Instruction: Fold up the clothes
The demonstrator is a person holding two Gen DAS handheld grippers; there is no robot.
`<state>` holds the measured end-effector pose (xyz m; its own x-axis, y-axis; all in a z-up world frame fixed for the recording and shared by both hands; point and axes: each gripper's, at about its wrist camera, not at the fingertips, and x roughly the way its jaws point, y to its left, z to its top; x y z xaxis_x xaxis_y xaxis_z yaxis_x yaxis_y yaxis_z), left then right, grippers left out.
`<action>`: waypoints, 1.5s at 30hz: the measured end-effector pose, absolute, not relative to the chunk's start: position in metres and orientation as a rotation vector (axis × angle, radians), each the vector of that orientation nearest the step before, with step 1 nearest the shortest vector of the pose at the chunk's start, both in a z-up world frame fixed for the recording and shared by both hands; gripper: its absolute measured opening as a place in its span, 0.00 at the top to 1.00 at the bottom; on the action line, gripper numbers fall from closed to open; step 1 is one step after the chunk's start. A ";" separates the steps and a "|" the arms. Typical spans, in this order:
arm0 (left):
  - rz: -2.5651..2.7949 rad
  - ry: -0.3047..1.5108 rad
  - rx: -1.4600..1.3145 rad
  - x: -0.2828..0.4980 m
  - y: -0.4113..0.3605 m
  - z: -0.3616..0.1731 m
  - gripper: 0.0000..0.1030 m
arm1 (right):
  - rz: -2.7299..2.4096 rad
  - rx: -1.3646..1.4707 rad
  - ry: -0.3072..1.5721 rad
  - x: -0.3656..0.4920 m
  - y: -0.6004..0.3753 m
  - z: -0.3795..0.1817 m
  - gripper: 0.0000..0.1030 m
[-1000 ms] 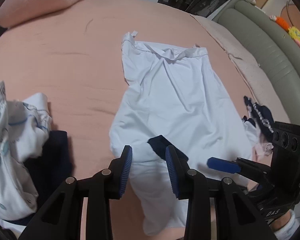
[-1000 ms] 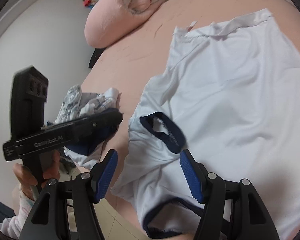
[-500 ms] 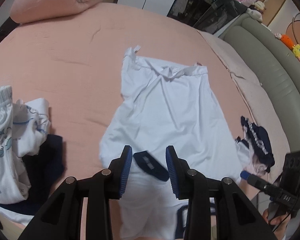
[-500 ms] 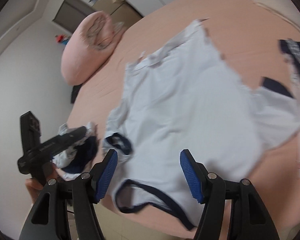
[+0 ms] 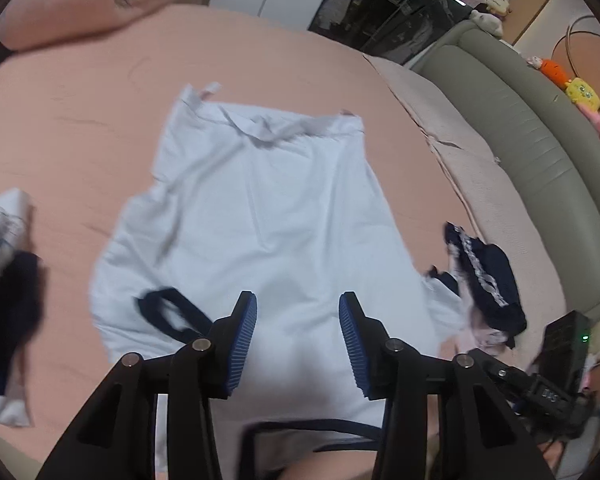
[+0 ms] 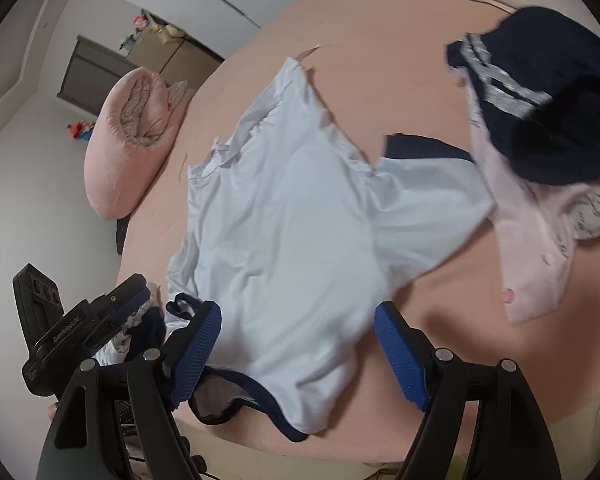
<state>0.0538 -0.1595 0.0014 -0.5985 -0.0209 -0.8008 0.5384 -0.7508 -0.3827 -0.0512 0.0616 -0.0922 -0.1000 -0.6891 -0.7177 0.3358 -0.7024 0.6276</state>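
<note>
Shirt: a white shirt [image 5: 260, 216] with dark blue trim lay spread flat on the pink bed [image 5: 80, 128], collar end nearest the person, hem far.
Feel: judged light, thin and limp; it would sag and slide on the sheet, with nothing fragile about it.
Where to hold: likely the shoulder seams or the blue-edged sleeve [image 5: 168, 314], pinching one layer near an edge.
Left tongs: the left tongs [image 5: 298, 344] had just been opening and stood partly apart, empty, hovering over the shirt's upper middle.
Right tongs: the right tongs [image 6: 298, 354] had just been opening and stood wide, empty, above the collar end, blue neckline [image 6: 236, 402] just below.
Other clothes: a dark blue heap [image 6: 540, 100] lay beside the right sleeve.
</note>
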 end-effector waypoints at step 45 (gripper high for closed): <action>-2.546 -0.420 1.546 -0.058 0.038 -0.067 0.20 | -1.627 1.588 -1.131 -0.101 0.107 -0.170 0.23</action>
